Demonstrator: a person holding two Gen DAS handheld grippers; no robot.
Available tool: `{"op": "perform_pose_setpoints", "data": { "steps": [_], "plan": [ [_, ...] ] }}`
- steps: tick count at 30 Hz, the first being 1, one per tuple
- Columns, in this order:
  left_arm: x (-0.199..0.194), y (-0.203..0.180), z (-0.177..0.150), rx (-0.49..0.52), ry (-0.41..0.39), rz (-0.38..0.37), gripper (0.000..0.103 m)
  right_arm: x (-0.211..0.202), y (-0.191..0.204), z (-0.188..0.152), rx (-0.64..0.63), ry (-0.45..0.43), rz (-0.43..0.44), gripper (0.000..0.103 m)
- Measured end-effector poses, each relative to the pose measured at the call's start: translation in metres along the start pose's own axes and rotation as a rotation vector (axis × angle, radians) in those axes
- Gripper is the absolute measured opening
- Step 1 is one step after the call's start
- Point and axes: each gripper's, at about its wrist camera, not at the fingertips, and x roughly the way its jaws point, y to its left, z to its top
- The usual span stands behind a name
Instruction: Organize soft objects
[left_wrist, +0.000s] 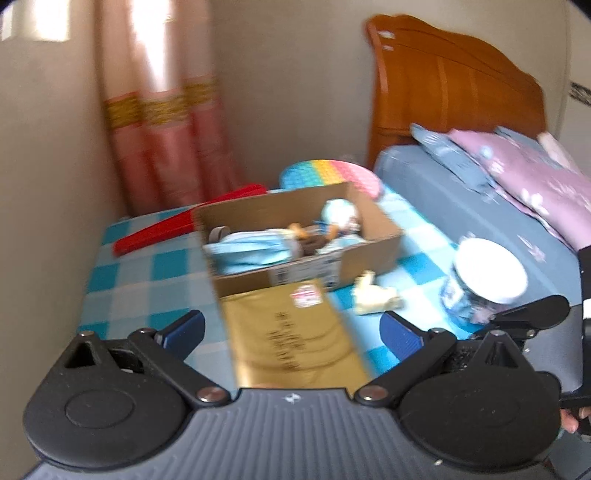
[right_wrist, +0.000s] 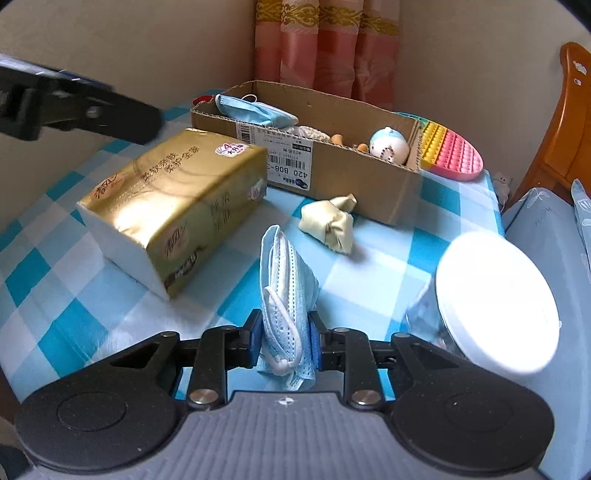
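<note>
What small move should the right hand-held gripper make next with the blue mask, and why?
Probably lift the blue face mask and carry it toward the cardboard box. The right hand-held gripper is clamped on it, and the box already holds another mask and a small plush toy.

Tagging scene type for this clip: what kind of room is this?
Most likely a bedroom: a wooden headboard, a floral pillow on the bed, and pink curtains behind a table with a checked cloth.

- Two blue face masks (right_wrist: 286, 295) (right_wrist: 255, 110)
- One gold tissue pack (right_wrist: 173, 206)
- One cardboard box (right_wrist: 347, 173)
- One white-lidded jar (right_wrist: 495, 302)
- One crumpled cream cloth (right_wrist: 328, 221)
- One rainbow pop mat (right_wrist: 452, 153)
</note>
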Motion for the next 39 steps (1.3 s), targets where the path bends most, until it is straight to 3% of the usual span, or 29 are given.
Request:
{"op": "perform_pose_setpoints", "data": {
  "steps": [2,6,11,16,20,25,28,34,36,39],
  "plan": [
    [0.005,-0.012,0.005,0.036,0.008,-0.026,0.101,-0.001,-0.001,-0.004,0.000,-0.003,0.009,0.034],
    [0.019,-0.039,0.013,0.110,0.021,-0.063,0.101,-0.003,-0.003,-0.013,-0.005,-0.013,0.018,0.056],
    [0.035,-0.063,0.020,0.165,0.033,-0.102,0.101,-0.003,-0.008,-0.021,-0.005,-0.036,0.028,0.063],
    [0.052,-0.078,0.027,0.172,0.059,-0.127,0.100,-0.003,-0.007,-0.027,-0.018,-0.057,0.034,0.084],
    [0.066,-0.087,0.031,0.180,0.079,-0.130,0.098,-0.004,-0.009,-0.032,-0.009,-0.077,0.040,0.087],
    [0.079,-0.099,0.034,0.226,0.110,-0.128,0.094,-0.002,-0.010,-0.037,-0.016,-0.080,0.061,0.103],
    [0.086,-0.104,0.035,0.220,0.156,-0.146,0.093,-0.003,-0.009,-0.041,-0.025,-0.095,0.069,0.103],
    [0.103,-0.106,0.039,0.198,0.232,-0.118,0.078,-0.006,-0.008,-0.045,-0.024,-0.116,0.071,0.103],
    [0.112,-0.106,0.040,0.178,0.256,-0.106,0.068,-0.007,-0.008,-0.047,-0.025,-0.121,0.072,0.103],
    [0.128,-0.105,0.038,0.147,0.290,-0.101,0.064,-0.007,-0.009,-0.049,-0.030,-0.124,0.077,0.103]
  ]
}}
